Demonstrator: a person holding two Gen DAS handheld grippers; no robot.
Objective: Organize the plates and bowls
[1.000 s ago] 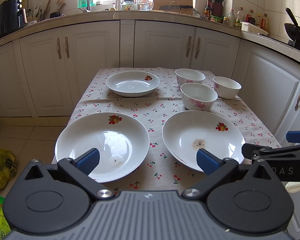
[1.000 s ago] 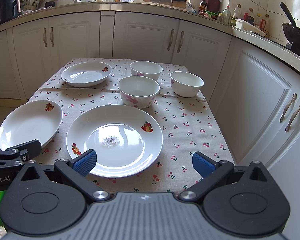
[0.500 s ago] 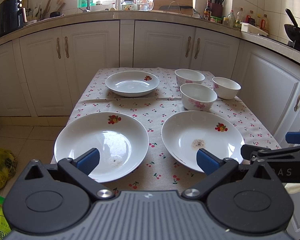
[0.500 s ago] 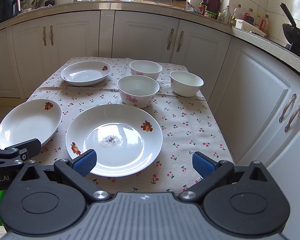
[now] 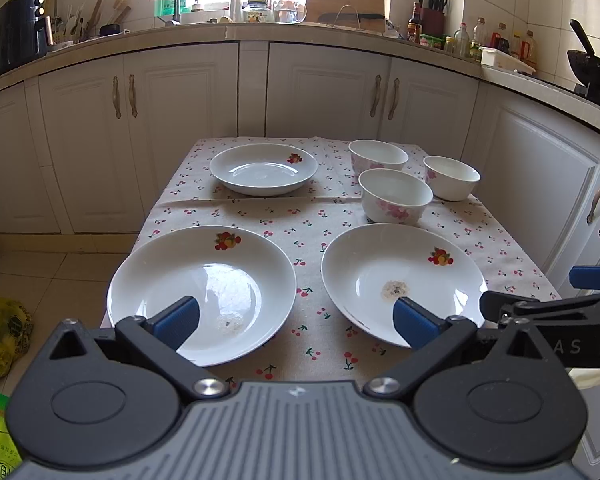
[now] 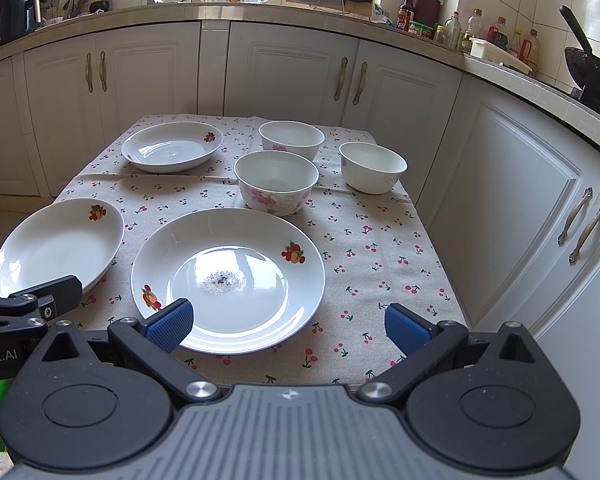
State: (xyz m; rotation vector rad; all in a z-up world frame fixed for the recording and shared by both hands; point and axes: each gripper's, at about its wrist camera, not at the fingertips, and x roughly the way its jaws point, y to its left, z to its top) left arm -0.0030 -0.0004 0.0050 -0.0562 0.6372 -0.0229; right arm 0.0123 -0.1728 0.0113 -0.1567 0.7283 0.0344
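The left gripper (image 5: 296,320) is spread wide and holds nothing, poised at the near edge of the bench (image 5: 332,344) above the gap between two large plates. The left plate (image 5: 202,292) lies at 10 o'clock from it, the right plate (image 5: 402,280) at 2 o'clock. The right gripper (image 6: 286,326) is likewise wide open and empty, over the near rim of that right plate (image 6: 228,276). Farther back, a smaller plate (image 6: 172,146) sits at 11 o'clock, and three bowls cluster at 12 to 1 o'clock: the near bowl (image 6: 277,182), the far bowl (image 6: 291,140) and the right bowl (image 6: 372,168), all upright on the cherry-print cloth (image 6: 364,232).
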